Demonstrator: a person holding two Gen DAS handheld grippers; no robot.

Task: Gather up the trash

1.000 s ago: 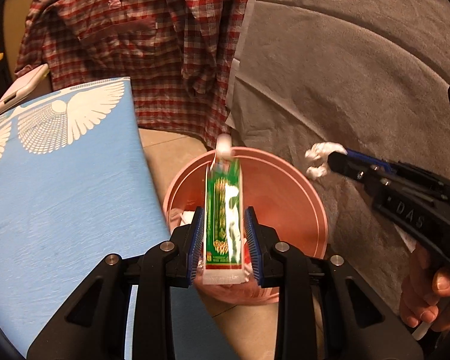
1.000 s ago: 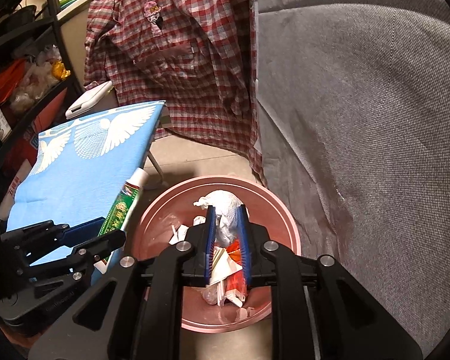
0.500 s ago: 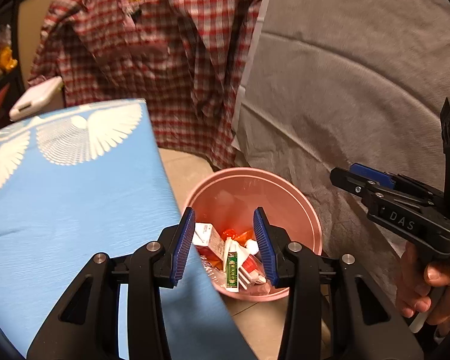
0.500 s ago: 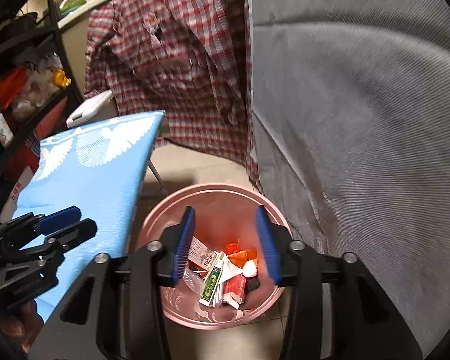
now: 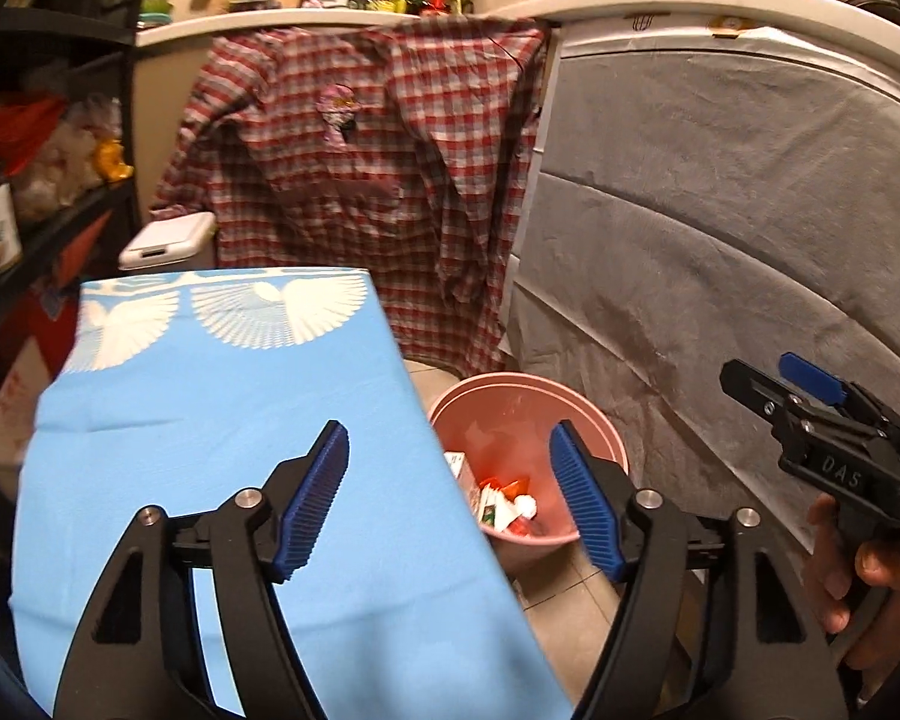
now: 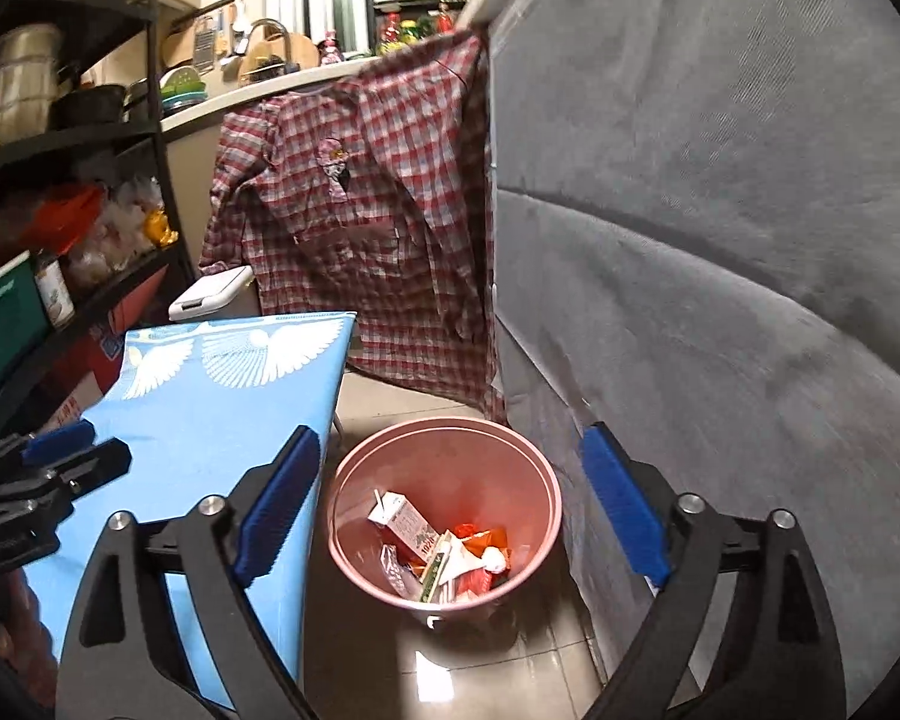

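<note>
**Both grippers empty over bin**

Kitchen floor, pink bin (image 6: 513, 438) beside blue table (image 5: 210, 450), under plaid shirt (image 6: 360, 210). Trash (image 6: 444, 552) lies inside the bin. My left gripper (image 5: 450, 492) and right gripper (image 6: 450, 504) hang above, jaws wide apart, holding nothing.
</note>
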